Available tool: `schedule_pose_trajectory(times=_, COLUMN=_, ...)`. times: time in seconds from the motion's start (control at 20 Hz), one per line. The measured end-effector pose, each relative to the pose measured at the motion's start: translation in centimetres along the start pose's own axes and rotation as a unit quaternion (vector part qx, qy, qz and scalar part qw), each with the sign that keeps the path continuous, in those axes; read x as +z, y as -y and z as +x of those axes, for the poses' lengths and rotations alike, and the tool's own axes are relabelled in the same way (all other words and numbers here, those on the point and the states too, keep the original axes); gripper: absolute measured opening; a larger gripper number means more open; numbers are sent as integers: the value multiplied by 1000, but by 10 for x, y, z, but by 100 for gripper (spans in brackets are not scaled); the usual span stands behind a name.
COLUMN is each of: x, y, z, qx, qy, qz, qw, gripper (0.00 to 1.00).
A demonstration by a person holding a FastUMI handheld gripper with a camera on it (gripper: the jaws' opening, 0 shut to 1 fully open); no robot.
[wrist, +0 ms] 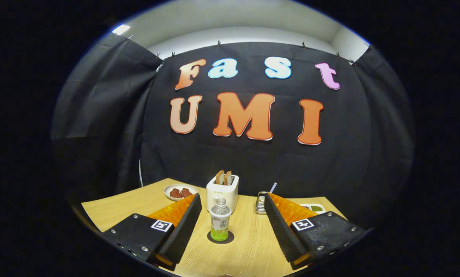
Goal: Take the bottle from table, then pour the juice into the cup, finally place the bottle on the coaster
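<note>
A small clear bottle (219, 220) with a white cap and a green label stands upright on a dark round coaster (220, 237) on the wooden table (249, 250). It is between and just ahead of my two fingers, touching neither. My gripper (230, 225) is open, its fingers spread wide on either side of the bottle. A metal cup (260, 202) with a straw in it stands behind the right finger, partly hidden by it.
A white toaster (222, 191) with two slices of bread stands right behind the bottle. A white plate (179, 192) with red food lies at the back left. A small dish (315, 208) with green food is at the back right, beyond the right finger.
</note>
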State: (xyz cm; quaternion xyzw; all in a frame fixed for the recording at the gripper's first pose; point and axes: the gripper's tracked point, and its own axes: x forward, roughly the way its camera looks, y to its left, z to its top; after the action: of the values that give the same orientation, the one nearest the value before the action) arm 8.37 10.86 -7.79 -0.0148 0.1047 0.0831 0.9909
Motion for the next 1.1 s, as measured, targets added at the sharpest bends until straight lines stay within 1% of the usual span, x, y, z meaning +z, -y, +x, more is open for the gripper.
schedule_pose_trajectory(times=0.15, x=35, y=9, z=-31, qx=-1, qy=15, qz=15, qw=1000, gripper=97)
schedule_pose_trajectory(times=0.3, x=67, y=25, z=-55, qx=-7, qy=47, qz=14, qw=999, gripper=97)
schedule_pose_trajectory(times=0.45, x=76, y=36, z=-73, qx=-18, qy=50, qz=14, qw=998, gripper=97)
schedule_pose_trajectory(times=0.55, x=86, y=39, z=-89, qx=-15, qy=51, qz=26, qw=998, gripper=97)
schedule_pose_trajectory(times=0.7, x=107, y=42, z=-110, qx=-3, qy=68, qz=42, qw=997, gripper=97)
schedule_pose_trajectory(times=0.75, x=116, y=46, z=-115, qx=-7, qy=75, qz=38, qw=996, gripper=97)
schedule_pose_trajectory(times=0.9, x=135, y=67, z=-132, qx=-35, qy=87, qz=23, qw=995, gripper=97)
schedule_pose_trajectory(times=1.0, x=144, y=69, z=-141, qx=-40, qy=95, qz=19, qw=994, gripper=97)
schedule_pose_trajectory(times=1.1, x=149, y=66, z=-144, qx=-34, qy=99, qz=21, qw=994, gripper=97)
